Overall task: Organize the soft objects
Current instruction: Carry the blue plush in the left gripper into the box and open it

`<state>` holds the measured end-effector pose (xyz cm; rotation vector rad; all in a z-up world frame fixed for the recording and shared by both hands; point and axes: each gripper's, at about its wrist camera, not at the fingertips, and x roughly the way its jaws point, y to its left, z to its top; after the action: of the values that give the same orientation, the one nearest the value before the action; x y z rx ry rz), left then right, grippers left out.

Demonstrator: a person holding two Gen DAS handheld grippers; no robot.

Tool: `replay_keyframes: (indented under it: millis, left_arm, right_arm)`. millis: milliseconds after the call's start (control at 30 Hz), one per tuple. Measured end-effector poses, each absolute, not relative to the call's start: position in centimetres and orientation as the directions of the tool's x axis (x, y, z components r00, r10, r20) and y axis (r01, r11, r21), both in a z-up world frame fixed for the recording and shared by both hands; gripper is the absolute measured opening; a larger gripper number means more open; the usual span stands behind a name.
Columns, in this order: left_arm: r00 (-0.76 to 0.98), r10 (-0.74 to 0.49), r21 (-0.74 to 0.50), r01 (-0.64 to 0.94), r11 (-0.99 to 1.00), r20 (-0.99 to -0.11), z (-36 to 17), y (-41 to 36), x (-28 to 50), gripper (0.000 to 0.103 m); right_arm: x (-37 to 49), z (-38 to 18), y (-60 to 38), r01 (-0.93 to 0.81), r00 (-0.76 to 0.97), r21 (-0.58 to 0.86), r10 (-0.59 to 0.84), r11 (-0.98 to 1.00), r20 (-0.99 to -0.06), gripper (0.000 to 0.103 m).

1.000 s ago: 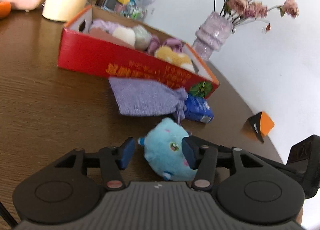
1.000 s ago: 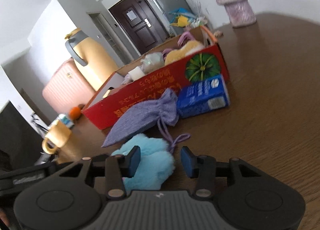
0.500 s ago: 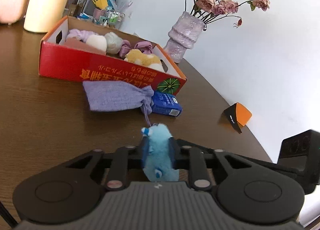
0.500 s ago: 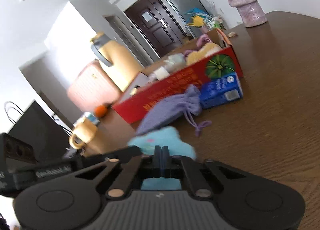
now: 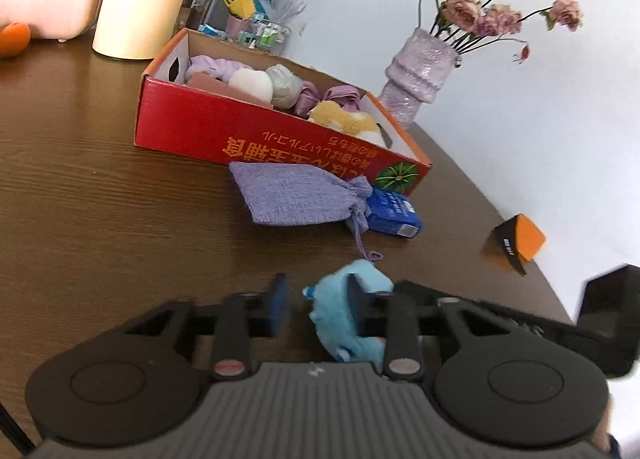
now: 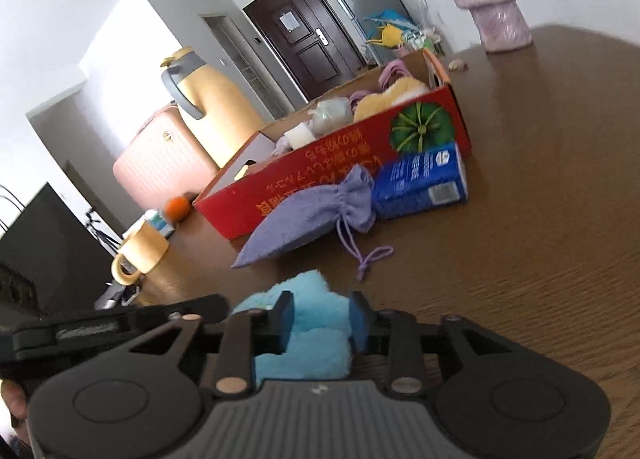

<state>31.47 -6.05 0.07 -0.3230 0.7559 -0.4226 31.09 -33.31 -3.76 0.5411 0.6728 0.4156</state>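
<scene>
A blue plush toy (image 5: 344,315) sits between the fingers of my left gripper (image 5: 316,309), pressed against the right finger with a gap on the left; the jaws stand open. In the right wrist view the same plush (image 6: 312,323) fills the gap of my right gripper (image 6: 322,321), whose jaws stand apart around it. A red cardboard box (image 5: 256,135) holds several soft items. A purple drawstring pouch (image 5: 292,195) lies in front of the box, also in the right wrist view (image 6: 312,211).
A blue carton (image 5: 394,213) lies beside the pouch. A purple vase of roses (image 5: 416,75) stands behind the box. An orange-black block (image 5: 518,243) sits near the table's right edge. A yellow jug (image 6: 216,107), mug (image 6: 140,255) and orange (image 6: 178,208) stand at left.
Half a second ago my left gripper was shut on the plush and my right gripper was shut. Both jaws have opened; the plush now sits loosely between them.
</scene>
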Motion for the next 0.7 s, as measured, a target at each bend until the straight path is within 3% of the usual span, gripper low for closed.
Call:
replay_keyframes:
  millis: [167,233,367,500,700]
  left_arm:
    - [0.605,-0.526,-0.465,0.273,0.842,-0.598,-0.5,-6.9,30.6,0.048]
    - [0.59,-0.531,-0.463,0.279,0.841,-0.609,-1.0,-7.7,30.7,0.035]
    - [0.592,-0.531,-0.469,0.273,0.84,-0.606,-1.2,-7.9,30.6,0.026]
    - [0.613,-0.55,-0.48,0.296,0.826,-0.567,-0.2,-7.9,30.7,0.025]
    - [0.668,-0.585,-0.459,0.385,0.8,-0.459,4.6,-8.5,33.9,0.025]
  right_arm:
    - [32.4,-5.1,-33.9,-0.175,0.699,0.648,0.557,0.741,-0.448,0.039]
    - [33.0,-5.8,-34.0,-0.171,0.682,0.689,0.589,0.704,-0.433,0.038]
    - [32.6,-5.9,-34.1,-0.155,0.682,0.706,0.592,0.691,-0.429,0.026]
    - [31.9,-4.7,-34.0,-0.147,0.712,0.691,0.561,0.708,-0.423,0.023]
    - [33.9,0.9,-34.7,-0.211,0.8,0.626,0.501,0.751,-0.332,0.022]
